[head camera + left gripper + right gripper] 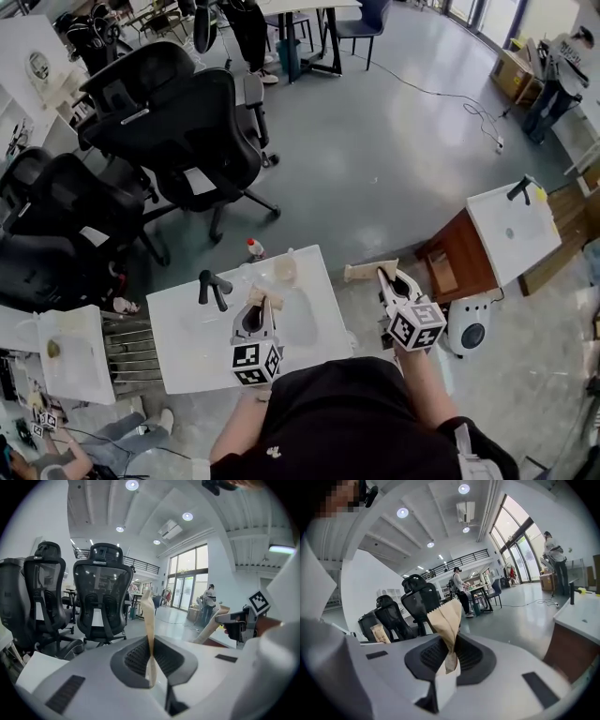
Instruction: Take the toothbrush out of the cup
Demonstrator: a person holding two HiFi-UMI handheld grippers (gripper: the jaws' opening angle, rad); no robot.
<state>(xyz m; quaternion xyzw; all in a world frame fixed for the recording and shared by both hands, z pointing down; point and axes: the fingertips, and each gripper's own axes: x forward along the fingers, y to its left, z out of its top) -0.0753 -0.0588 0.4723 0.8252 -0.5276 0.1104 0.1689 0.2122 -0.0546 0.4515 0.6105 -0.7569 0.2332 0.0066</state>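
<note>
In the head view my left gripper (260,307) is over the white sink counter (187,356), shut on a flat brown paper packet (265,298). Its own view shows that packet (149,620) edge-on between the closed jaws of my left gripper (150,665). My right gripper (384,277) is to the right of the counter, over the floor, shut on a second brown paper packet (368,272). That packet's zigzag-cut top (446,618) rises from my right gripper (449,657). A pale cup (285,270) stands at the counter's far edge. I can make out no toothbrush.
A black faucet (214,287) rises from the counter. A red-capped bottle (254,248) stands on the floor behind it. Black office chairs (197,131) crowd the far left. Another sink unit (514,230) is at right, with a white round device (468,334) beside it.
</note>
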